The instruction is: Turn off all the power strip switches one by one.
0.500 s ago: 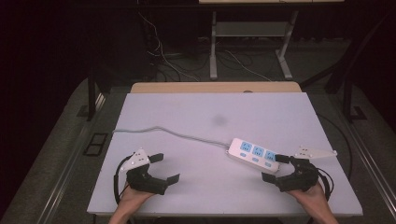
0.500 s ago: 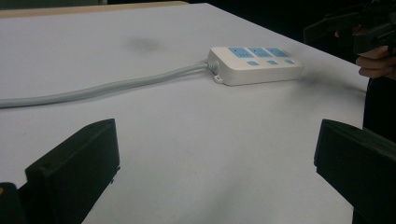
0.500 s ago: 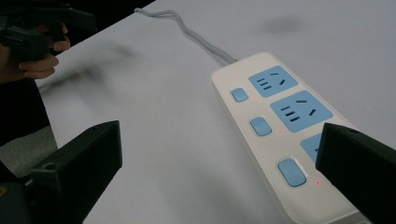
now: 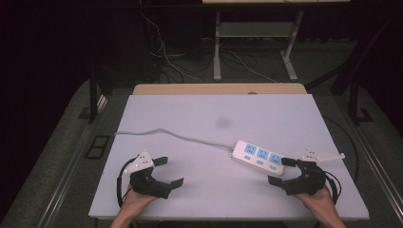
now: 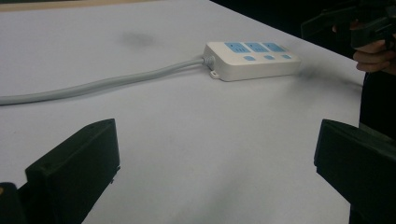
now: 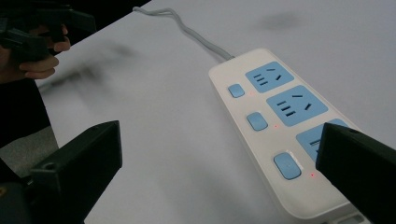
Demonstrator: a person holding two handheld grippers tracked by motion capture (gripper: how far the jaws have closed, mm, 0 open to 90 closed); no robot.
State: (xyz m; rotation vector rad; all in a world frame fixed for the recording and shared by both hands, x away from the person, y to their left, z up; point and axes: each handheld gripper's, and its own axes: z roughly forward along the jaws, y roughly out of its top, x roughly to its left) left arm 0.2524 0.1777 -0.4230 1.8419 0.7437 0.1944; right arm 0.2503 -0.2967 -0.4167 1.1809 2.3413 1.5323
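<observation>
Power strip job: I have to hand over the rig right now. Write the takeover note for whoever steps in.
Left tool: open, holding nothing, low over the table's near left part, apart from the strip.
Right tool: open, holding nothing, jaws at the power strip's near end, one jaw in front of the nearest socket in the right gripper view.
Power strip: flat on the table right of centre, three blue sockets and three blue buttons up; grey cable runs off left.
Done: nothing gripped or visibly pressed.
Left: probably close in on the strip with the right tool.
</observation>
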